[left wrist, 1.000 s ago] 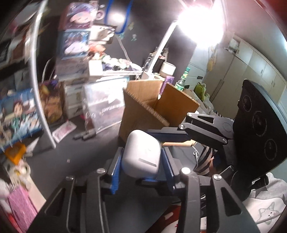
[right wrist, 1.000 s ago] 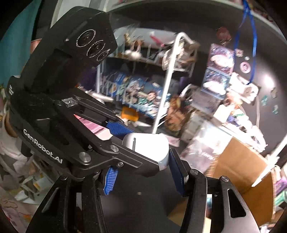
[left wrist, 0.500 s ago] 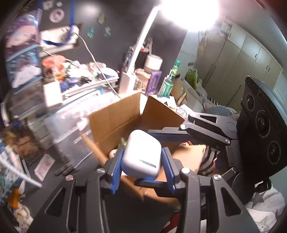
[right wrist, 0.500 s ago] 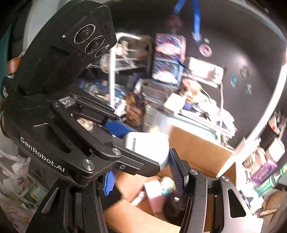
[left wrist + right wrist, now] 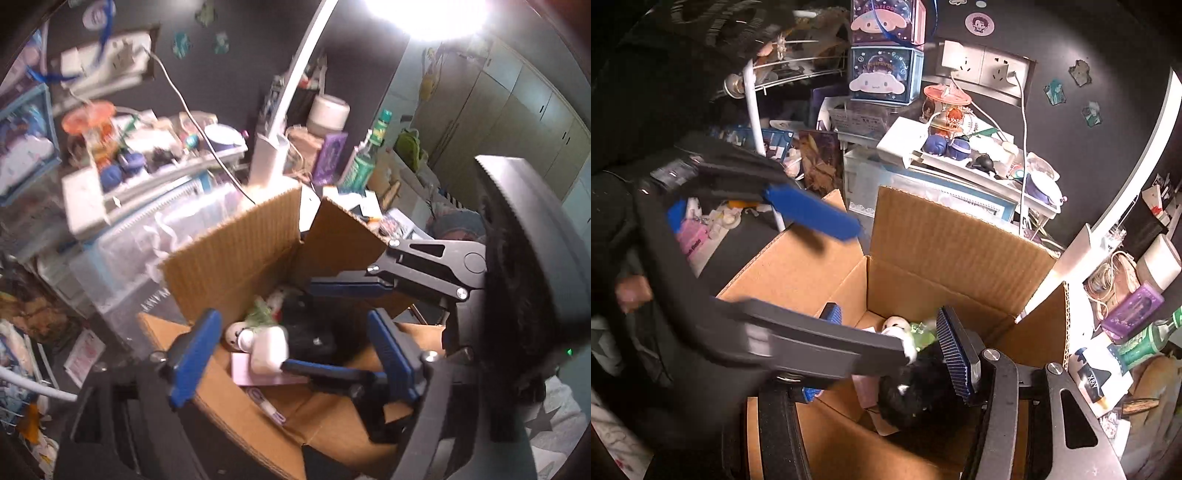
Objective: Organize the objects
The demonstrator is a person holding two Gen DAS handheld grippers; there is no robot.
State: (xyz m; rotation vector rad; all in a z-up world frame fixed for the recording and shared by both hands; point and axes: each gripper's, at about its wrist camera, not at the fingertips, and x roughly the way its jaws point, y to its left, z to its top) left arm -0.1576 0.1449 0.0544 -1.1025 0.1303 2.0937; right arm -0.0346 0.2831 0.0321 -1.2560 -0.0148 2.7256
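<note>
Both grippers, left (image 5: 291, 343) and right (image 5: 894, 343), are hovering over the box (image 5: 236, 258), fingers apart; the case (image 5: 269, 349) is lying inside.

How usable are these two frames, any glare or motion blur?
Left wrist view: lamp blows out the top; shelf clutter smeared. Right wrist view: evenly lit, background sharp, but the other tongs crossing the cardboard box are motion-blurred.
</note>
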